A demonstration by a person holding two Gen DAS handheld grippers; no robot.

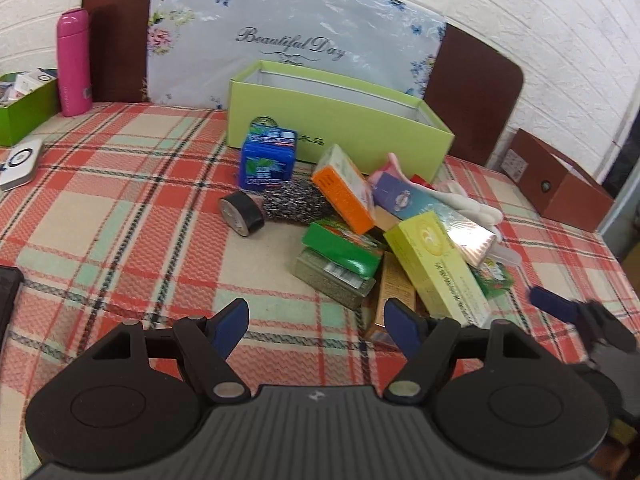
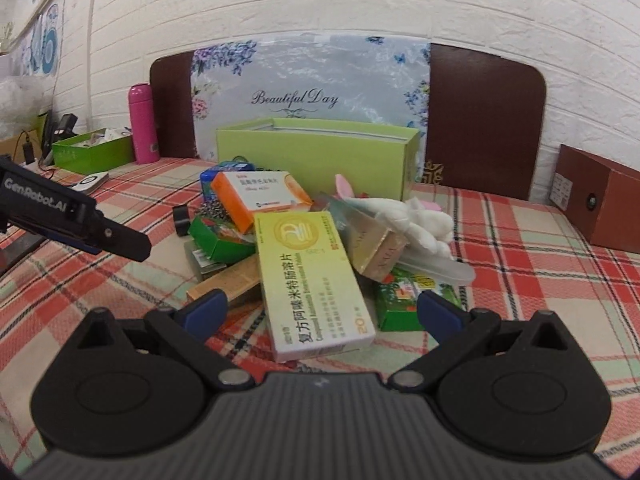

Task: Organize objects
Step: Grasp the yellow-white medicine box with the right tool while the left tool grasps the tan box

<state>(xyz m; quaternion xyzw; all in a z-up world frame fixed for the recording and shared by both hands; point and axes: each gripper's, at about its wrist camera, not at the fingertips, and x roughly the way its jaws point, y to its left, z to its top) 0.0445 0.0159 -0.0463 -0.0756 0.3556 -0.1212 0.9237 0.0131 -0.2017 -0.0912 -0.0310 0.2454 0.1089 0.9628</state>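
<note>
Both claws tilt down toward the heap of small boxes [image 1: 376,240] on the plaid-covered bench [image 1: 120,220]. The left claw [image 1: 316,326] gapes wide and empty, near the heap's left edge. The right claw [image 2: 320,312] is spread just as wide, straddling the near end of a pale yellow box [image 2: 308,280] without pressing it. Beyond the heap stands an open light green box [image 1: 340,128]; its inside looks bare. Far left, a darker green box [image 2: 94,154] holds small packets.
</note>
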